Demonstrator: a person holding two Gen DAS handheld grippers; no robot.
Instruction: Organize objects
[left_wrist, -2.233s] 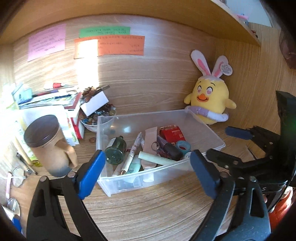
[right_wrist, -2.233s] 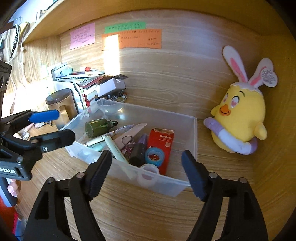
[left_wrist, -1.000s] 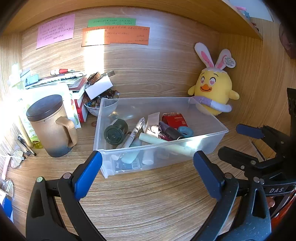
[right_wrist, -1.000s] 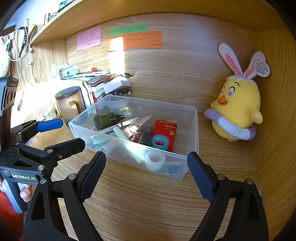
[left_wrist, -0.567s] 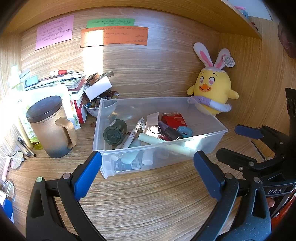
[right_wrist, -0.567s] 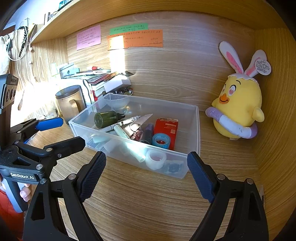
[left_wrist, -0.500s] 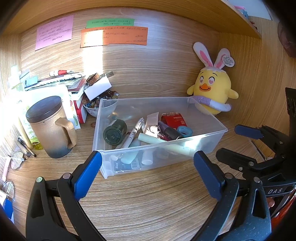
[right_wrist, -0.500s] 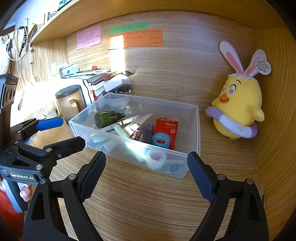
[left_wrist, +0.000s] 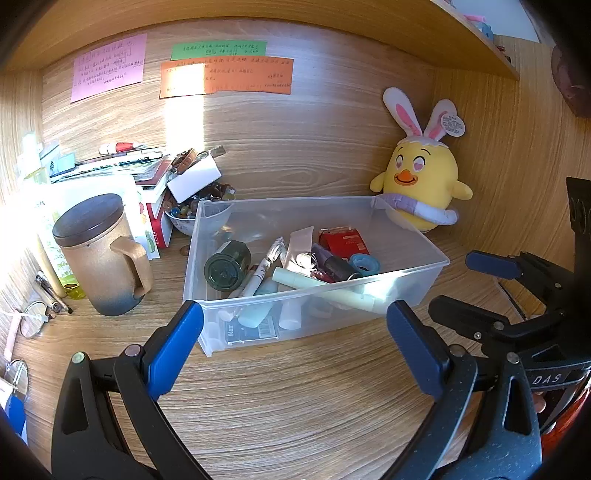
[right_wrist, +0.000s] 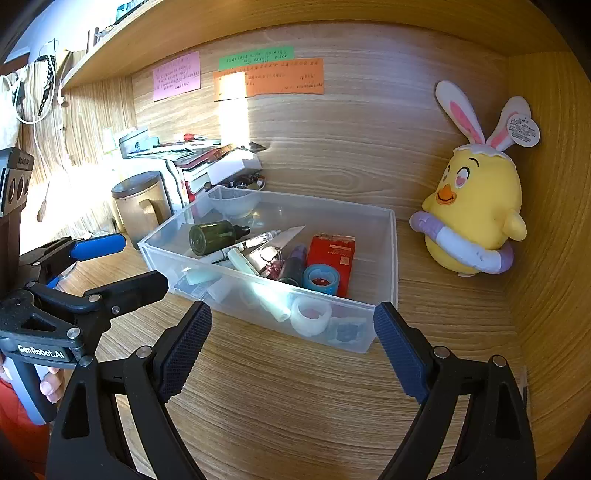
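A clear plastic bin (left_wrist: 406, 275) (right_wrist: 384, 258) stands on the wooden desk, holding a dark green bottle (left_wrist: 222, 267) (right_wrist: 212, 236), a pen, a pale green tube, a red box (left_wrist: 344, 242) (right_wrist: 331, 254) and a blue tape roll (right_wrist: 320, 280). My left gripper (left_wrist: 293, 345) is open and empty, just in front of the bin. My right gripper (right_wrist: 291, 345) is open and empty, in front of the bin's near right corner. Each gripper shows in the other's view, the right one (left_wrist: 495, 284) and the left one (right_wrist: 114, 266).
A yellow bunny-eared plush (left_wrist: 419, 192) (right_wrist: 474, 218) sits right of the bin against the back wall. A brown lidded mug (left_wrist: 103, 254), a stack of books and papers (left_wrist: 122, 166) and a small bowl of beads (left_wrist: 186, 218) stand to the left. A shelf runs overhead.
Both grippers drew back from the bin about two seconds ago; over the last second almost nothing has moved. Both stay open and empty.
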